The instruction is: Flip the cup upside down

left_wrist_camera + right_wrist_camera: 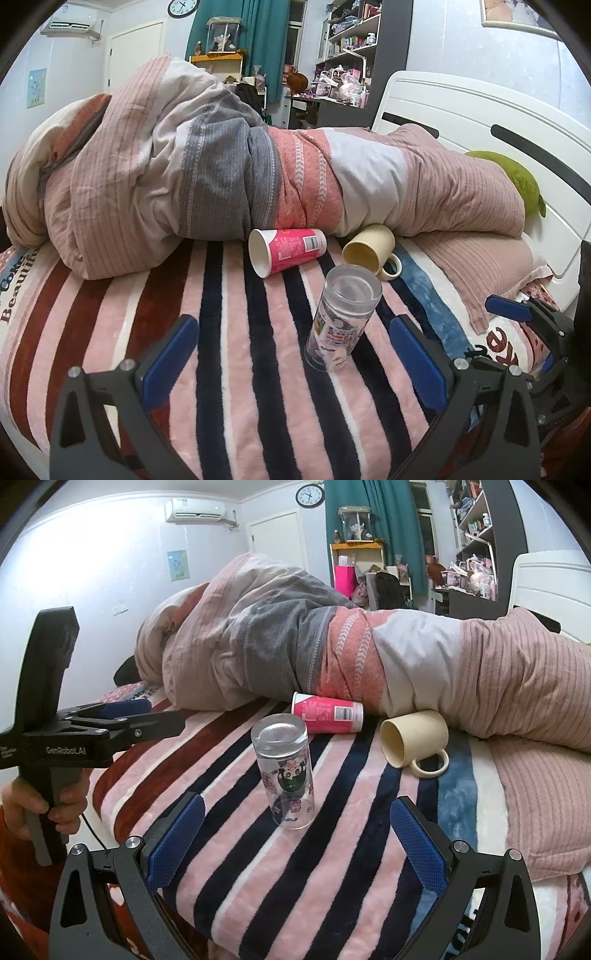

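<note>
Left wrist view: standing on the striped blanket, clear glass with cartoon prints, apparently closed end up, mouth down, though hard to confirm through clear walls. Leaning slightly on the soft pile. Sitting ahead of the left gripper, fingers spread wide, gripping nothing, glass between the finger lines but untouched. Lying on its side behind: pink paper cup, mouth facing left. Lying beside it: cream mug, mouth toward camera, handle low right. Both resting near the rolled duvet. Showing at right edge: right gripper, fingers apart here too.

Right wrist view: same glass standing just ahead of the right gripper, blue pads wide apart, empty. Flat closed end facing up, so likely already flipped. Paper cup and mug lying behind, well apart from the glass. Left gripper hovering at left in the person's hand, seen side-on, fingers parted, holding nothing.

Risks, judging only: tipping the glass, caused by soft uneven blanket and tall narrow shape. Knocking it while pulling either gripper away, given close fingers. Rolling of paper cup or mug if nudged. Slipping of smooth glass between pads if regrasped.
</note>
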